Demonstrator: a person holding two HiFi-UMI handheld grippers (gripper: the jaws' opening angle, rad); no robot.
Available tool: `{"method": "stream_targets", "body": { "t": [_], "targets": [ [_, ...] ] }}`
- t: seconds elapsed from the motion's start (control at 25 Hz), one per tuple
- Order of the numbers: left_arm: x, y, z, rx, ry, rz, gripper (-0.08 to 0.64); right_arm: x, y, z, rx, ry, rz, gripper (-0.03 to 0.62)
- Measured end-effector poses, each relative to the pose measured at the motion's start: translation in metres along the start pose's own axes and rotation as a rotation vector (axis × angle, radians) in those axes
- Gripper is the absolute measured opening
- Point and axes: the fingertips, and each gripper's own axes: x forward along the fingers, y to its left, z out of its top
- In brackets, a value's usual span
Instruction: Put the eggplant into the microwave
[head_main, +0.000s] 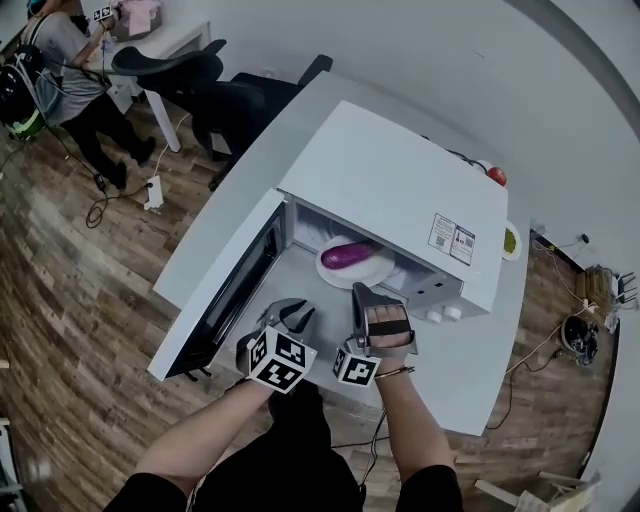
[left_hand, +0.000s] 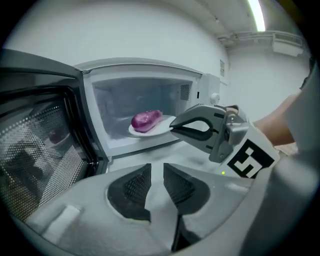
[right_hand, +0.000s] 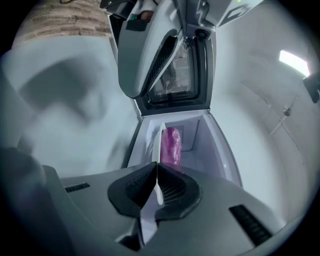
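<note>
A purple eggplant (head_main: 347, 255) (left_hand: 146, 120) (right_hand: 171, 145) lies on a white plate (head_main: 374, 271) (left_hand: 166, 128) (right_hand: 159, 142) inside the white microwave (head_main: 400, 190). Its door (head_main: 225, 290) (left_hand: 35, 150) hangs open to the left. Both grippers hover over the table in front of the opening, apart from the plate. My left gripper (head_main: 298, 318) (left_hand: 157, 166) keeps a narrow gap between its pads with nothing in it. The right gripper (head_main: 366, 300) (right_hand: 157, 166) (left_hand: 172, 127) is rolled on its side, shut and empty, its tips pointing at the plate's rim.
The microwave's knobs (head_main: 443, 314) face the table's front edge. A red item (head_main: 496, 176) and a green one on a dish (head_main: 510, 240) sit behind the microwave. Black office chairs (head_main: 215, 85) and a person (head_main: 70, 50) are at the far left.
</note>
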Motion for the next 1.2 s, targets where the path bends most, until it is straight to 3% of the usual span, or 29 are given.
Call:
{"method": "stream_targets", "body": {
  "t": [1.2],
  "targets": [
    [0.037,0.034,0.015,-0.054,0.003,0.050,0.081,0.066,0.018,-0.018,0.079,0.092,0.120,0.023]
  ]
}}
